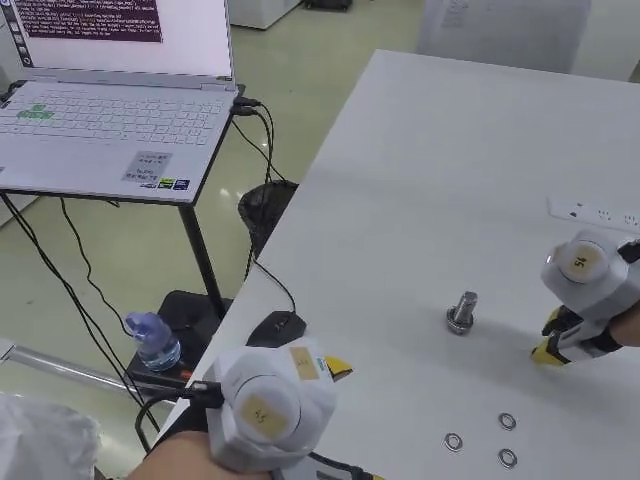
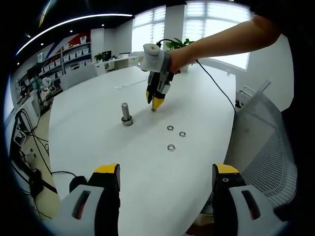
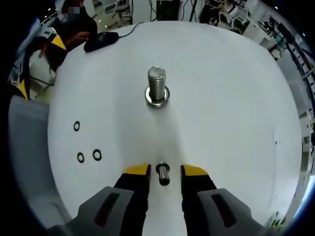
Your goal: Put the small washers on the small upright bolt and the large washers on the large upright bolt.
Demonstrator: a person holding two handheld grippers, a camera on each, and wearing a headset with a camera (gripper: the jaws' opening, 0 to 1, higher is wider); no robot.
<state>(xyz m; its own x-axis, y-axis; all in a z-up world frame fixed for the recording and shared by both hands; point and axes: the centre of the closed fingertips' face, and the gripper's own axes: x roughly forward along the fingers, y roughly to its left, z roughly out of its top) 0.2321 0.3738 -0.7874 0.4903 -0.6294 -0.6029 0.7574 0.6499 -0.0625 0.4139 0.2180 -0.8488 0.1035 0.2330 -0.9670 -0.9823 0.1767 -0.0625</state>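
Observation:
The large bolt point(image 1: 461, 312) point(image 3: 157, 86) stands upright on its head on the white table point(image 1: 430, 170). Near me, at the table's right, stands the small bolt point(image 3: 162, 173), between the jaws of my right gripper point(image 3: 163, 171) point(image 1: 548, 348) point(image 2: 154, 104). The jaws are narrowly open, with a thin gap on each side of the bolt. Three washers point(image 1: 507, 421) point(image 2: 171, 147) point(image 3: 80, 157) lie flat in a loose cluster on the table, apart from both bolts. My left gripper point(image 2: 166, 172) point(image 1: 346, 410) hovers open and holds nothing at the table's near left edge.
A laptop point(image 1: 110, 110) sits on a stand left of the table, with cables and a water bottle point(image 1: 152, 340) on the floor below. A black mouse point(image 1: 275, 327) lies at the table's left edge. A white power strip point(image 1: 595, 213) lies far right. A mesh chair point(image 2: 261, 128) stands beside the table.

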